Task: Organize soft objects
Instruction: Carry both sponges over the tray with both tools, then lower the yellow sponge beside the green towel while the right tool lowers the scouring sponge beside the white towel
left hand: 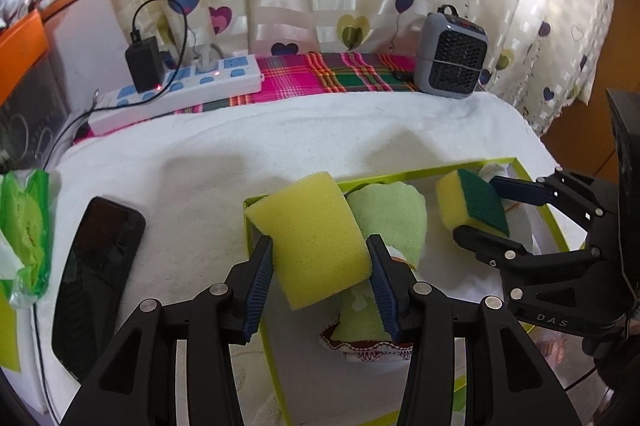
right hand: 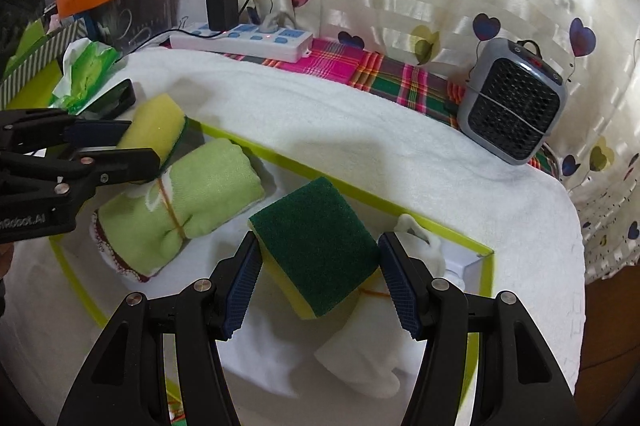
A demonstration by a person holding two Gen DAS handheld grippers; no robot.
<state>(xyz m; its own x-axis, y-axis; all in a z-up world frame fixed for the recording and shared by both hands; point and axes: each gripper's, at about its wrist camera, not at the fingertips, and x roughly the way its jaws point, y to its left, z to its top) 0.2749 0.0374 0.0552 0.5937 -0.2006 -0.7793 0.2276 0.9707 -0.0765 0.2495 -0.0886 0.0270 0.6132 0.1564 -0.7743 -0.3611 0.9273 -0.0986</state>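
Black phone flat on white towel, far left. Left gripper clamped on yellow sponge, held above left edge of green-rimmed box. Rolled green cloth, bound with rubber band, lies inside box. Right gripper pinches green-topped sponge over box interior, above white rolled cloth. Grey fan heater at far right.
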